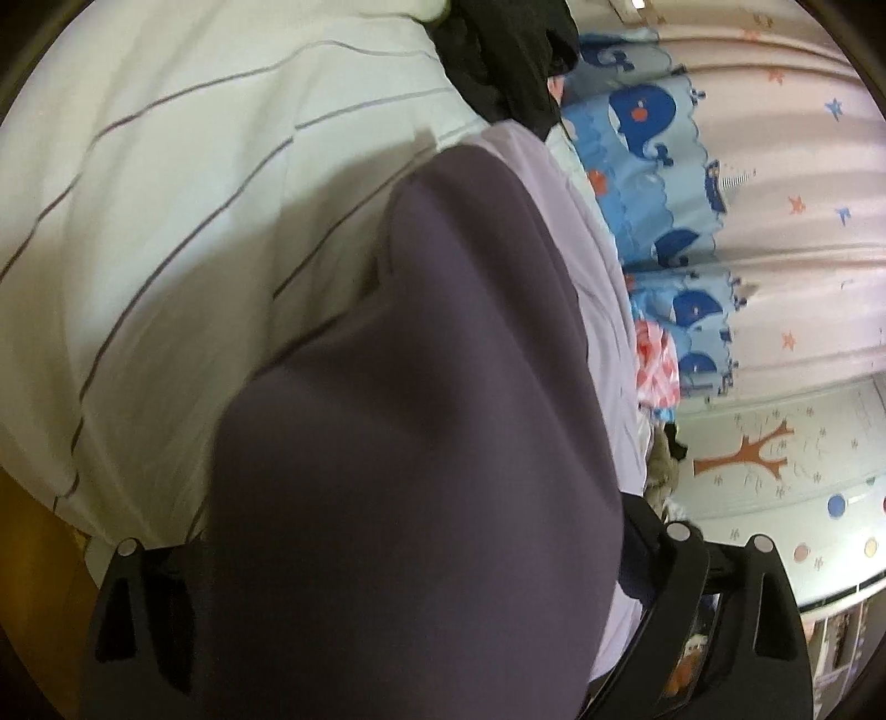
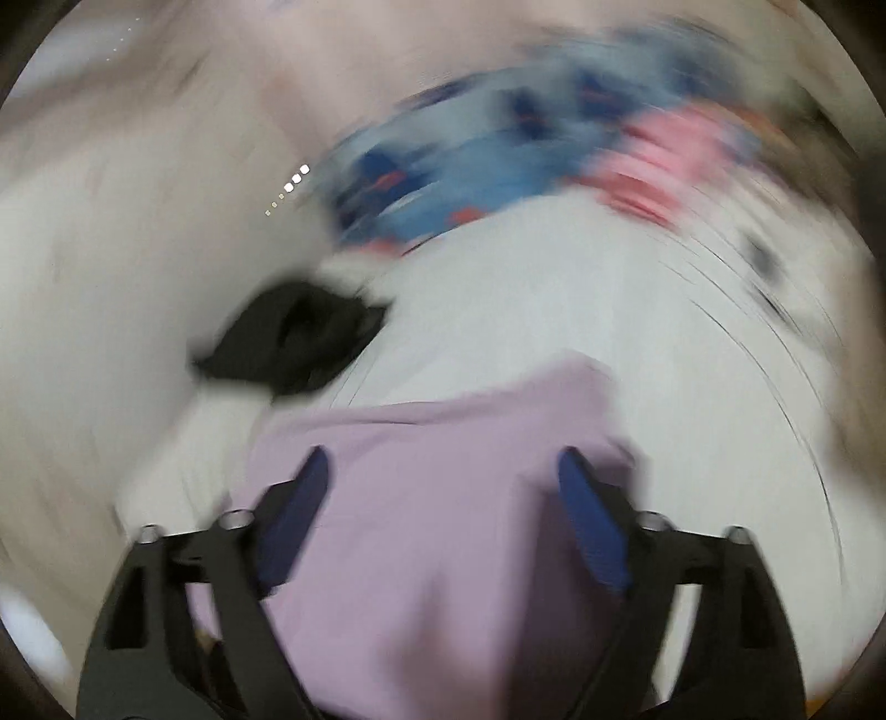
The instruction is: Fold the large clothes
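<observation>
A lilac garment (image 1: 421, 421) hangs right in front of the left wrist camera and covers my left gripper's fingers, so I cannot see how they stand. It drapes over a white bed sheet with thin grey stripes (image 1: 166, 221). In the blurred right wrist view the same lilac garment (image 2: 437, 526) lies on the white sheet (image 2: 637, 332) under my right gripper (image 2: 443, 465). Its blue-padded fingers (image 2: 587, 515) are wide apart with the cloth between and below them.
A black garment (image 1: 498, 50) lies at the far end of the bed; it also shows in the right wrist view (image 2: 293, 338). A blue whale-print curtain (image 1: 664, 194) and a pink checked cloth (image 1: 656, 365) are beside the bed.
</observation>
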A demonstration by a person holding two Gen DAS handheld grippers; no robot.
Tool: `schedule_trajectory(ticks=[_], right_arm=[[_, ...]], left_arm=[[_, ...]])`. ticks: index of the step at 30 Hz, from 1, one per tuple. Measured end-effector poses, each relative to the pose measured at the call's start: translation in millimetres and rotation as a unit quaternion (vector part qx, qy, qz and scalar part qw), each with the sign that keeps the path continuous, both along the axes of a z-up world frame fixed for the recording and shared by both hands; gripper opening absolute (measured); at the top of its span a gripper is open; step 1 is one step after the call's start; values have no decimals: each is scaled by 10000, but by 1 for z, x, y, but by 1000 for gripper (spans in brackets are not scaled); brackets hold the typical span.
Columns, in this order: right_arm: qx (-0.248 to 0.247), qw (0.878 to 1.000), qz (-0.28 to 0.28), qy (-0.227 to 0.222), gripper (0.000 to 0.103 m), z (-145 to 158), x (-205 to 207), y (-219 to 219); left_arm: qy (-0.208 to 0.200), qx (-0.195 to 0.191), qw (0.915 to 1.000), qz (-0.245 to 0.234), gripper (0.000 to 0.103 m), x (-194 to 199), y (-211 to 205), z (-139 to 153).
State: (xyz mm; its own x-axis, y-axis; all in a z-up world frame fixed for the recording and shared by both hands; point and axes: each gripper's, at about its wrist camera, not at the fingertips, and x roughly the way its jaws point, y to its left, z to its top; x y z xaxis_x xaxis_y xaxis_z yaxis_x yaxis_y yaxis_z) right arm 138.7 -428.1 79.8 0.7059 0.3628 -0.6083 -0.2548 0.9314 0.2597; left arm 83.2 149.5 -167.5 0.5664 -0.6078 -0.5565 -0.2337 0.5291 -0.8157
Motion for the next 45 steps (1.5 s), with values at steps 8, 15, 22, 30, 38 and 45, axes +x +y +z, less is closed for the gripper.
schedule_trajectory(ticks=[8,15,22,30,38,45], right_arm=[[-1513,9683,379,1951,97,-187,187,133],[-1356,9796,451,1411,97,-130,150,115],[-1923,9658,810,1541,97,-174,83,125],[-2003,9696,761,1183,97,-123,21,122],[-1864,9725,771,1164,97,-119,12,127],[-2120,9632,877,1401,97,-136,6,144]], left_arm=[[-489,37,9986,208,66,-10,-3,5],[-453,148,9988,141,64,-12,-2,4],[-478,307,9982,183,66,-12,-11,13],[-334,-121,9984,443,66,-15,-3,3],[-429,-34,9986,316,68,-19,-3,6],[-528,-47,9982,277,68,-23,-1,6]])
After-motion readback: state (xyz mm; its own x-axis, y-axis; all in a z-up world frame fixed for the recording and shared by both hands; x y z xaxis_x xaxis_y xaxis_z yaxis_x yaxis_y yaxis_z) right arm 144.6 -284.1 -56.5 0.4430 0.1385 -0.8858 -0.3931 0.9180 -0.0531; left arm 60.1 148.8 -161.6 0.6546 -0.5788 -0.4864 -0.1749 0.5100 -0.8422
